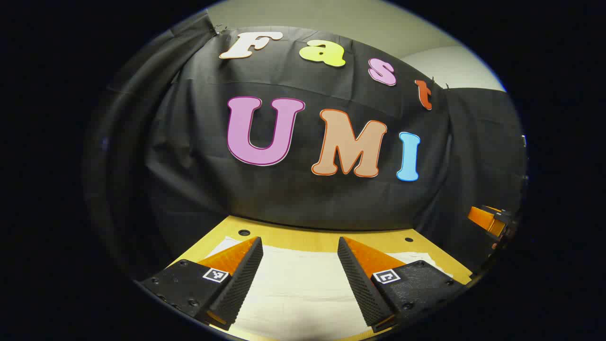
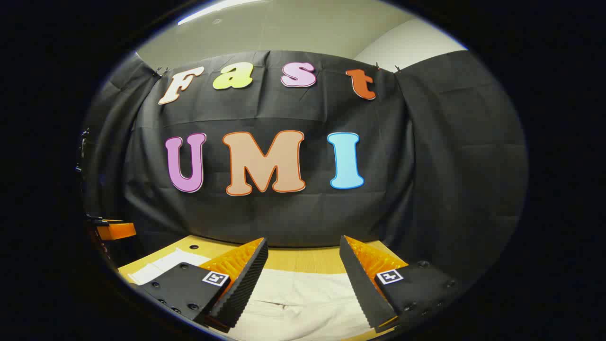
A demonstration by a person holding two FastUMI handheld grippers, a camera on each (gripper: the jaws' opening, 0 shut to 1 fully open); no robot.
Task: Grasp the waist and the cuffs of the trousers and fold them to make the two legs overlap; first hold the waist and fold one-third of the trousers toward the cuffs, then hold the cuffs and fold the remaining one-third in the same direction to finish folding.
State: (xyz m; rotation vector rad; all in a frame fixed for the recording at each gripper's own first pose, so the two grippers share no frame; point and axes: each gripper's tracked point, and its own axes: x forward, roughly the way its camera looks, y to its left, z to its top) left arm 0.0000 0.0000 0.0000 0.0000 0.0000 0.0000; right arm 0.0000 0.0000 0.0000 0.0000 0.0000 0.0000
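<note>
Wooden table (image 1: 303, 239) is carrying the pale trousers (image 1: 303, 289), spread flat and lying just below and ahead of both tools. Left gripper (image 1: 299, 279) and right gripper (image 2: 303, 284) are hovering with fingers apart, holding nothing; I judge neither nearer the cloth.

In the left gripper view the pale trousers (image 1: 303, 289) run out of the frame at the bottom centre, and the left hand-held gripper (image 1: 299, 244) covers their cloth at lower left and lower right, so neither waist nor cuffs can be told. At the far right edge of that view the right hand-held gripper (image 1: 490, 219) is cut off to a small part, its jaws hidden. In the right gripper view the trousers (image 2: 303, 303) are likewise cut at the bottom, and the left hand-held gripper (image 2: 111, 230) at the left edge shows as a sliver.
</note>
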